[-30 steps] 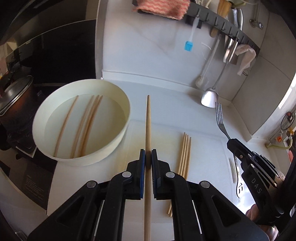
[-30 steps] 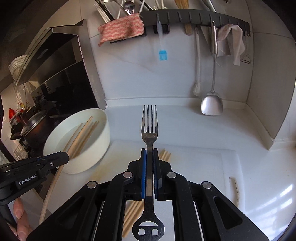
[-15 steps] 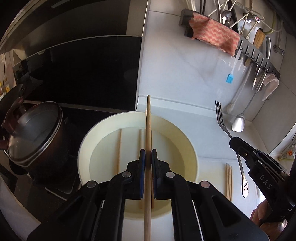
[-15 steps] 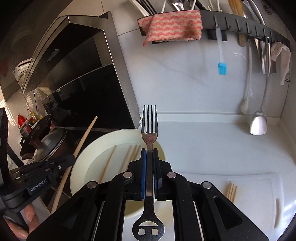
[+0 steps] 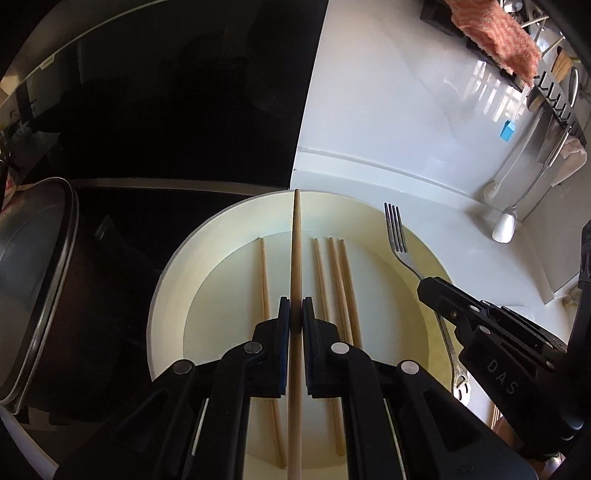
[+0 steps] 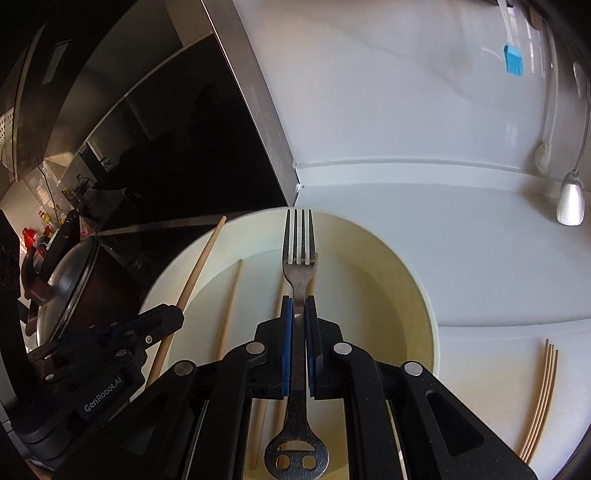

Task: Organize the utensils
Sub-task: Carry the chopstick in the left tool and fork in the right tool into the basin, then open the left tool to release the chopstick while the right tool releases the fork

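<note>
My left gripper (image 5: 296, 310) is shut on a wooden chopstick (image 5: 295, 258) that points forward over a round cream basin (image 5: 166, 291). Several more chopsticks (image 5: 334, 280) lie flat on the basin's floor. My right gripper (image 6: 298, 306) is shut on a steel fork (image 6: 299, 251), tines forward, also above the basin (image 6: 424, 306). In the left wrist view the right gripper (image 5: 428, 286) and the fork (image 5: 397, 236) hang over the basin's right side. In the right wrist view the left gripper (image 6: 173, 314) and its chopstick (image 6: 199, 269) hang over the basin's left rim.
A dark pot with a glass lid (image 6: 62, 280) stands left of the basin on a black cooktop (image 5: 122, 229). Several chopsticks (image 6: 541, 402) lie on the white counter (image 6: 480, 251) to the right. A blue brush (image 6: 513, 59), a ladle (image 6: 570, 199) and a pink cloth (image 5: 495, 33) hang on the back wall.
Both grippers have swung left from the white counter to above the basin and come lower, each keeping its utensil. The basin now fills the middle of both views.
</note>
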`<state>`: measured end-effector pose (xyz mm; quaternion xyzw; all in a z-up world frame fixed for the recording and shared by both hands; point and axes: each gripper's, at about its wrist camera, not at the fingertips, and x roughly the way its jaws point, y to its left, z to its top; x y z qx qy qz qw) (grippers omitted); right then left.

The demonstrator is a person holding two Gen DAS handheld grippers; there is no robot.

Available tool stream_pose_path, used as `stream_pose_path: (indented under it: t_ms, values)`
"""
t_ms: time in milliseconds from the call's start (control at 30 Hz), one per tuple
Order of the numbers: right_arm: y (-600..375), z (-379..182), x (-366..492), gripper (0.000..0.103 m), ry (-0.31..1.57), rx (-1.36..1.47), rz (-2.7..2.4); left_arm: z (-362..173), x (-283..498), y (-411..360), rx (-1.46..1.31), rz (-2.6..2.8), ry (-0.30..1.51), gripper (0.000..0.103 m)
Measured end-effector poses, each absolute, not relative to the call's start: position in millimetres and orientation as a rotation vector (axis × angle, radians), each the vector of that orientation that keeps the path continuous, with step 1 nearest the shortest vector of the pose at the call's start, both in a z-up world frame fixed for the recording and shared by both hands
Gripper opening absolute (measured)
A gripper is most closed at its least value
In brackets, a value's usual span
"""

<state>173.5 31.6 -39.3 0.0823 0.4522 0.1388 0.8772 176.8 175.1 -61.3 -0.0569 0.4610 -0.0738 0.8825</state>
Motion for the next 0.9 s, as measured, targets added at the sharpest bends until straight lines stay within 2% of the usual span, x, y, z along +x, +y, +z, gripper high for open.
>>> stream_pose_path:
  t_ms: [467,833,900]
  values:
    - [39.8,-92.0,211.6,0.007,1.168,0.181,0.277,-104.1,204.2,168.9,-0.136,-0.154,1.107,0.007]
    - [42.1,-103.1,221.1,0.008,1.217,0.170,0.254,-119.0,210.5,170.7,-0.111,-0.119,1.179,0.009]
    - [43.6,-101.6,222.0,0.010,1.207,0.152,0.255,-118.5,211.0,173.4,-0.120,-0.112,1.180,0.013]
